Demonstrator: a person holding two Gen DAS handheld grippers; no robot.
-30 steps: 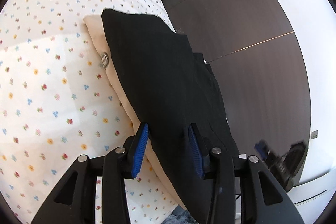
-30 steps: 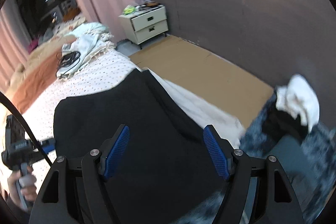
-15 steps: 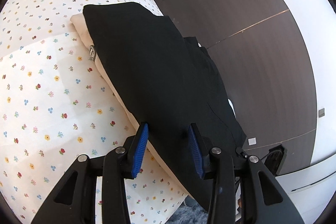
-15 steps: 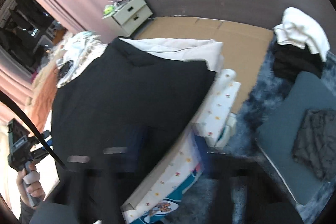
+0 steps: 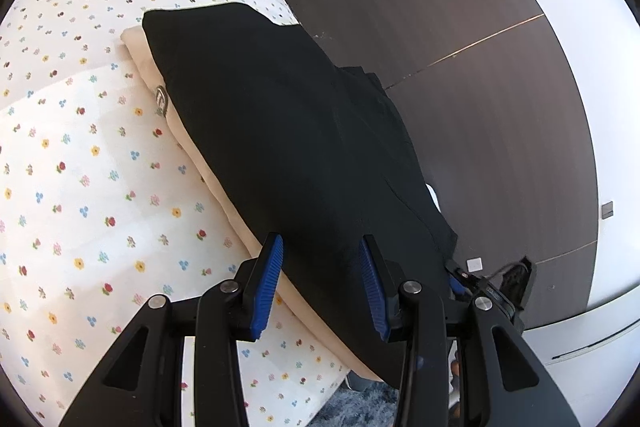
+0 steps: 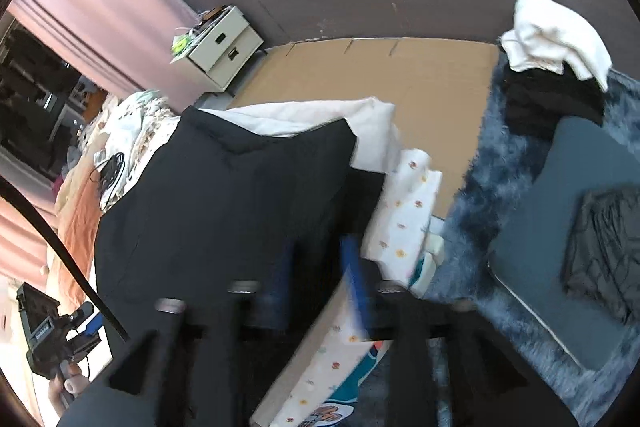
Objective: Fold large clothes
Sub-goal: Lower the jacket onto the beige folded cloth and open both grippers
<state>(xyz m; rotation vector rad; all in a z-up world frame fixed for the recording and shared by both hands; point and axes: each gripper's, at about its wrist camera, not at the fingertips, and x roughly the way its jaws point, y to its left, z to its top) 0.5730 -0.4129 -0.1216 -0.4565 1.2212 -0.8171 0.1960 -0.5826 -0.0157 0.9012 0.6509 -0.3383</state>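
A large black garment (image 5: pixel 288 131) lies folded flat on a cream folded cloth (image 5: pixel 188 155) at the edge of the flower-print bed (image 5: pixel 80 187). It also shows in the right wrist view (image 6: pixel 224 203). My left gripper (image 5: pixel 320 279) is open, its blue pads either side of the garment's near edge. My right gripper (image 6: pixel 316 283) is blurred by motion at the bed corner, over the garment's near edge; its jaws stand apart with nothing between them.
A white nightstand (image 6: pixel 220 47) stands by the dark wall. Cardboard (image 6: pixel 360 75) covers the floor beside the bed. A blue shaggy rug (image 6: pixel 480 187) holds a grey cushion (image 6: pixel 560 235) with a dark folded cloth (image 6: pixel 604 247), and a white and black clothes pile (image 6: pixel 552 59).
The right gripper swung off the garment toward the bed corner, and its jaws have narrowed. The left gripper stayed open at the garment's near edge, with its view shifting slightly.
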